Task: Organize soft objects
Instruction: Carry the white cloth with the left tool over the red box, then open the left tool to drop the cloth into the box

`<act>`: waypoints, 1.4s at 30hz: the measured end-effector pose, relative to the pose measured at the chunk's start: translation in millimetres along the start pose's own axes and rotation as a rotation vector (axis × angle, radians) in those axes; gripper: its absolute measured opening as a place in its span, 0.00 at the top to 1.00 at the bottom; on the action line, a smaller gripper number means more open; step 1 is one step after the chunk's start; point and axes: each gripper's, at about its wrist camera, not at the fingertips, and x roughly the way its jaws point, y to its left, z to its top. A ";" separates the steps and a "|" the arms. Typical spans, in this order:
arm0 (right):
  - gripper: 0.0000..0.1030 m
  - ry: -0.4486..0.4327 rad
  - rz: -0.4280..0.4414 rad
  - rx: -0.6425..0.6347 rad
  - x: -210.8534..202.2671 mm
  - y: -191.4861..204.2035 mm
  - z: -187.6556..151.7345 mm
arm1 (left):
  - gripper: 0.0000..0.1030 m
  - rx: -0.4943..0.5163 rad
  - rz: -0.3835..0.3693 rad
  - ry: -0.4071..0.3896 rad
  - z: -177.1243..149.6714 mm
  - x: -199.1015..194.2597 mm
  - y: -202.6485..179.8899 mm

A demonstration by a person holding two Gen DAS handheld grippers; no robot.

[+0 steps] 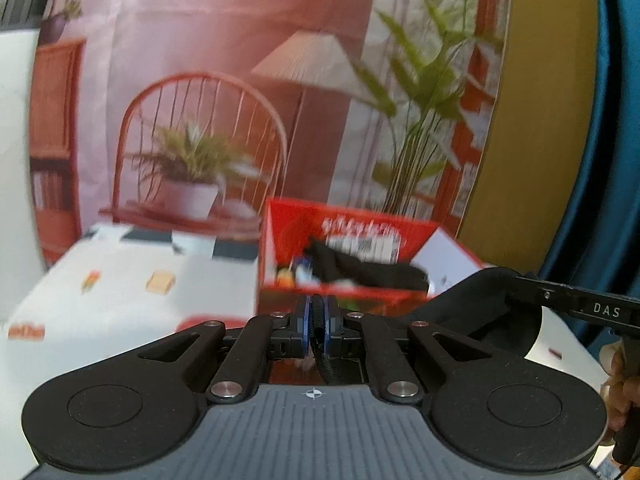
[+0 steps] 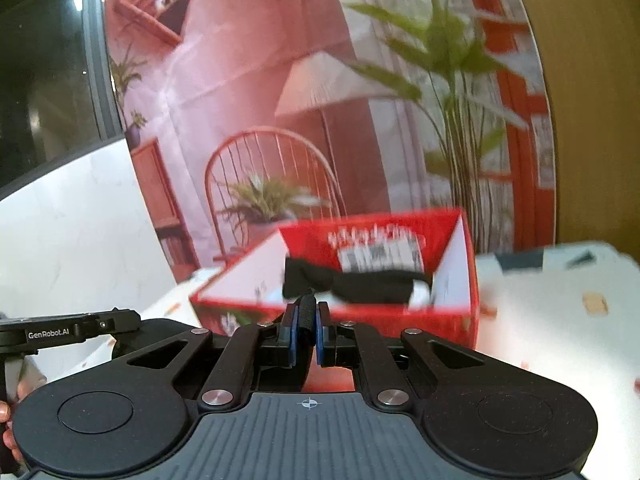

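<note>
A red cardboard box stands open on the white table. A black soft cloth stretches across its opening, blurred by motion. My left gripper is shut on a black strip of fabric that runs up toward that cloth. My right gripper is shut on a black fold that joins the cloth just above its pads. Both grippers sit just in front of the box's near wall. Small colourful items lie inside the box, too blurred to name.
A white table cover with small orange prints spreads around the box. A large printed backdrop of a room stands right behind it. The other gripper's body and a hand show at each view's edge.
</note>
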 end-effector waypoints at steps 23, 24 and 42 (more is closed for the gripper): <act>0.93 0.112 -0.165 -0.119 122.7 -42.8 47.6 | 0.93 0.155 0.059 0.165 50.3 157.9 -28.5; 0.93 0.137 -0.164 -0.122 126.2 -43.6 44.3 | 0.93 0.161 0.058 0.180 47.5 162.1 -27.3; 0.93 0.252 -0.192 -0.128 147.6 -53.6 22.8 | 0.91 0.210 0.041 0.254 38.8 177.8 -25.6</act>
